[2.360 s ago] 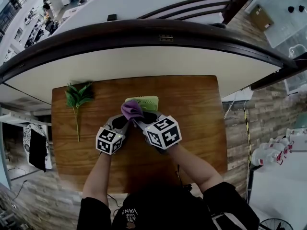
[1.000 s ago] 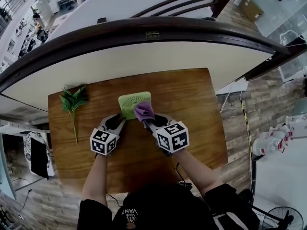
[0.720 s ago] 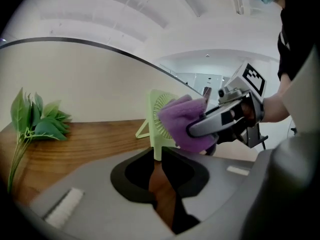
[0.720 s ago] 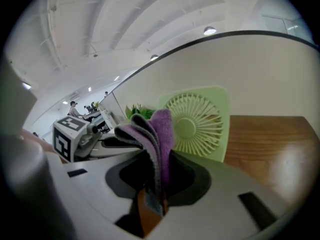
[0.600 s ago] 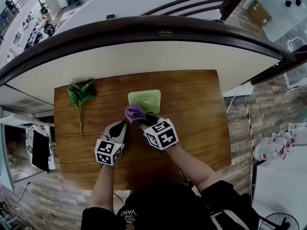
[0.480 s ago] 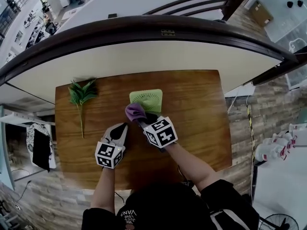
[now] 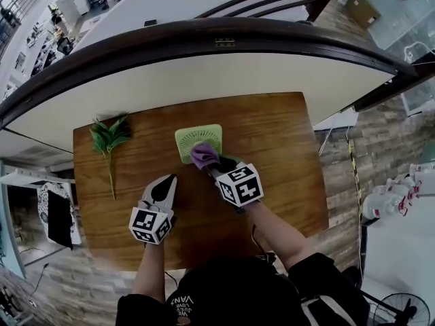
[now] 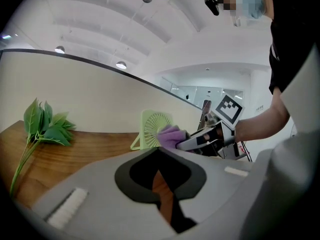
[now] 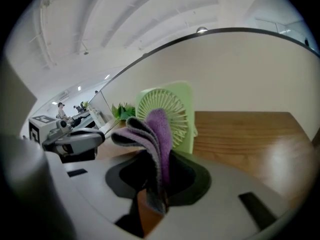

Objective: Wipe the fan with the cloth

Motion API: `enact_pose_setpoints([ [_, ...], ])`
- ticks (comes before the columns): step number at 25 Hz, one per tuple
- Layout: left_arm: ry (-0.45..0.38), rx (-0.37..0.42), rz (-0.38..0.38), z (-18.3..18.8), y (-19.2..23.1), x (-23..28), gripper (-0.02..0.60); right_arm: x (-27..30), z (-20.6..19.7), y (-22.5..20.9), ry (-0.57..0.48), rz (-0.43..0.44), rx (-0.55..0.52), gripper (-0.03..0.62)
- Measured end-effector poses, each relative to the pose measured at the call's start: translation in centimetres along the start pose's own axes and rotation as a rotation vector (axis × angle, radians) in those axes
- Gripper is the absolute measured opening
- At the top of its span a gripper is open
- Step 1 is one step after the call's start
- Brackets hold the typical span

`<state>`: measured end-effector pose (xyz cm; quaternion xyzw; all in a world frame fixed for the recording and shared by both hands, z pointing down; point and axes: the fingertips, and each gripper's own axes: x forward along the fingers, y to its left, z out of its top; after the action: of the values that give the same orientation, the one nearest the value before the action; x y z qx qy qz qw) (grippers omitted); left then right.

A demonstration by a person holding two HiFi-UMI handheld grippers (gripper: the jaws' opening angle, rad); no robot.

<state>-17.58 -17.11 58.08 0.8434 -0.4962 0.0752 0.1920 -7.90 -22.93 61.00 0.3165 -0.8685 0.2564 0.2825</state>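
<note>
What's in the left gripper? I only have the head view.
Observer: Nothing. The left gripper is shut and empty.
Operator: Right one?
Observer: The right gripper is shut on the cloth, which sticks up folded between the jaws.
Operator: Is the fan lying flat?
Observer: No, the fan stands upright, grille facing the grippers.

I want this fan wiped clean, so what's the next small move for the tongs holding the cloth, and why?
Probably drag the purple cloth, clamped in the right tongs, lightly across the grille of the green fan: it sits right there, and the left tongs, shut and empty, hang back, so nothing steadies the upright fan.
</note>
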Motion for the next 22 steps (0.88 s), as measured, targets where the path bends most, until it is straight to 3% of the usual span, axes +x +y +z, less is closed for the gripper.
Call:
enact_pose_setpoints([
  [14, -0.01, -0.019, -0.026, 0.0, -1.2, 0.8, 0.011, -3.8, -2.7, -6.0, 0.002, -0.153, 0.102, 0.107],
  [22, -0.022, -0.04, -0.005, -0.5, -0.9, -0.8, 0.011, -2.4, -2.5, -0.4, -0.007, -0.022, 0.082, 0.107],
])
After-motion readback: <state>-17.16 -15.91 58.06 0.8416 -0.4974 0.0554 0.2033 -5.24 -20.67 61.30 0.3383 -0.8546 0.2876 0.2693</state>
